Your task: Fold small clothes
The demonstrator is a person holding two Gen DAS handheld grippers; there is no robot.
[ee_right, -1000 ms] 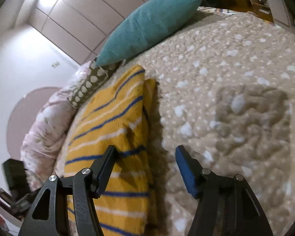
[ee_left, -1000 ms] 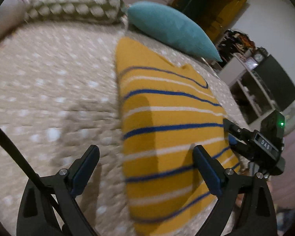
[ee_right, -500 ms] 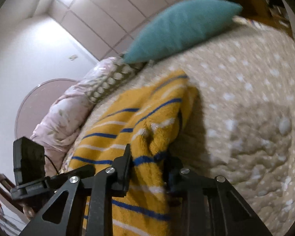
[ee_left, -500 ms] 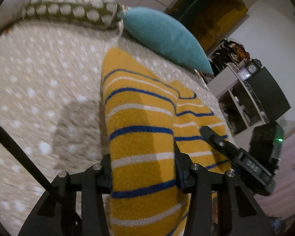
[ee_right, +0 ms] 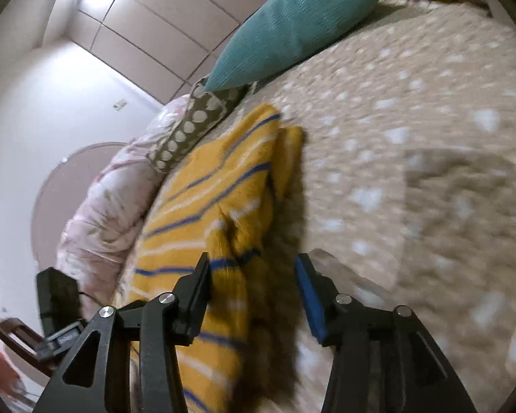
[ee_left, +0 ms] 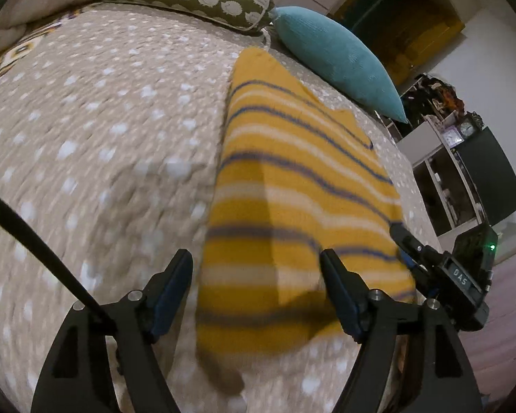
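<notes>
A yellow knit garment with blue and white stripes [ee_left: 292, 186] lies on the beige dotted bedspread [ee_left: 103, 120], its near end doubled over the rest. My left gripper [ee_left: 258, 292] is open just above the garment's near folded end, holding nothing. The garment also shows in the right wrist view [ee_right: 210, 206], bunched along its right edge. My right gripper [ee_right: 253, 289] is open over that right edge, with the cloth loose between the jaws. The right gripper's body shows in the left wrist view [ee_left: 443, 275] at the garment's right side.
A teal pillow [ee_left: 337, 58] and an olive dotted bolster [ee_left: 189, 0] lie at the far end of the bed. A pink floral duvet [ee_right: 99, 213] lies past the garment's left side. Shelves and a dark cabinet [ee_left: 478, 179] stand beyond the bed's right edge.
Both grippers were shut on the garment half a second ago and have opened. The lifted cloth has dropped back onto the bed, folded over itself.
</notes>
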